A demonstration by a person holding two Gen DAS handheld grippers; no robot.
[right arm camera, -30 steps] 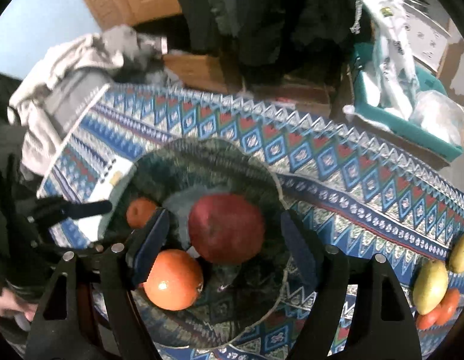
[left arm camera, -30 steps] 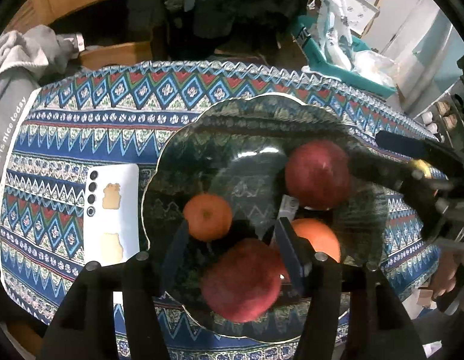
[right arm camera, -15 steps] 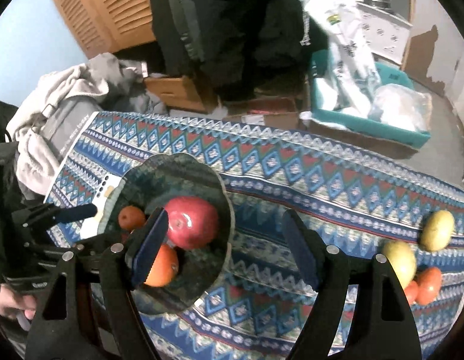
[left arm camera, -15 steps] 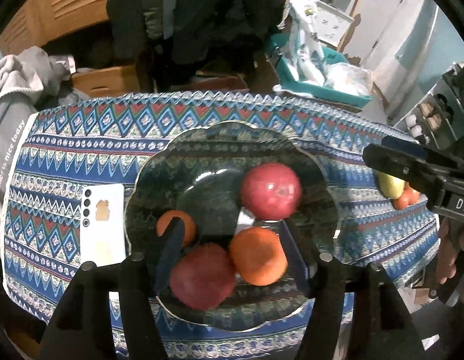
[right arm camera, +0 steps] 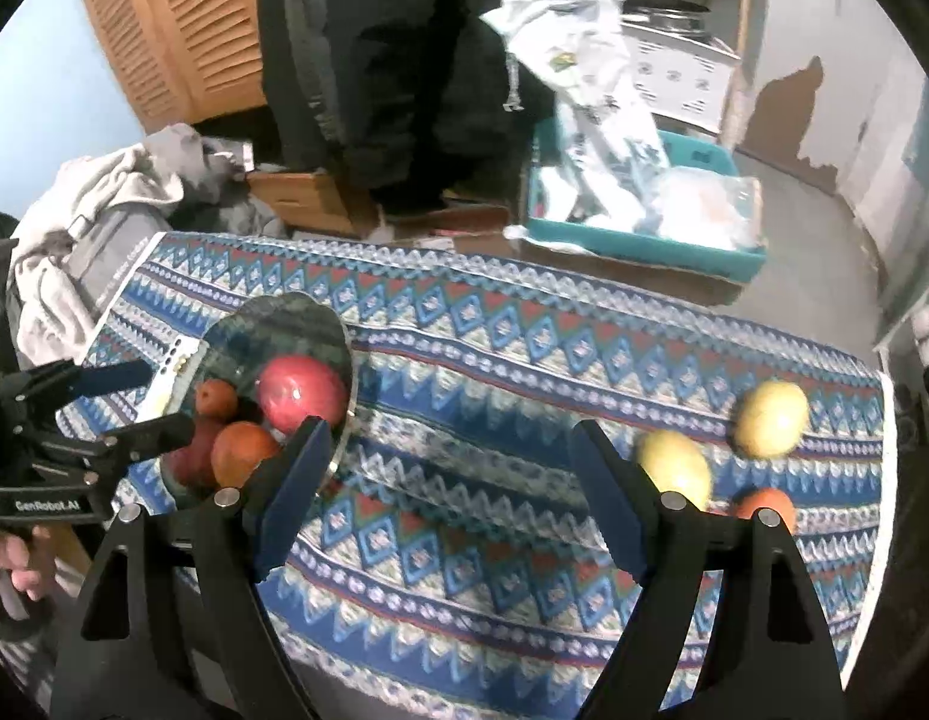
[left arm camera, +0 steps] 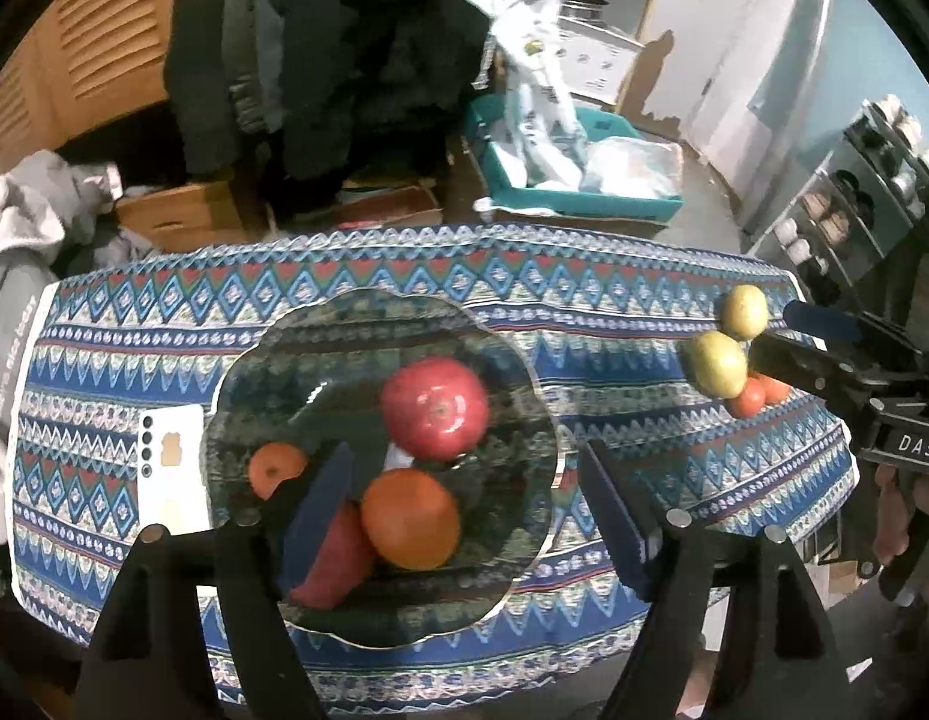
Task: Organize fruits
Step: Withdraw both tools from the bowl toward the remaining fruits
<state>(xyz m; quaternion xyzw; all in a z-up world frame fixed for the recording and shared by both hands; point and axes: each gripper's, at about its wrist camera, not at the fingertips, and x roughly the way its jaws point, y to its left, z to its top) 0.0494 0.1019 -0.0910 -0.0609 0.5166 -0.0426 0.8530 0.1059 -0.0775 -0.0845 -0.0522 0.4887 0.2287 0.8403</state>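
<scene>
left wrist: above plate [left arm camera: 524, 384] | right wrist: rightward | shared: plate

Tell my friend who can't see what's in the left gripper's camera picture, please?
A glass plate on a blue patterned tablecloth holds two red apples and two oranges, seen past the open, empty left gripper. Two yellow-green fruits and small orange ones lie at the right, near the right gripper. A white phone lies left of the plate.

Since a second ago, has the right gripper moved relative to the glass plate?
Yes. The right gripper has shifted right, away from the glass plate: its jaws, which have just been opening, framed the red apple then; now only tablecloth lies between them.
</scene>
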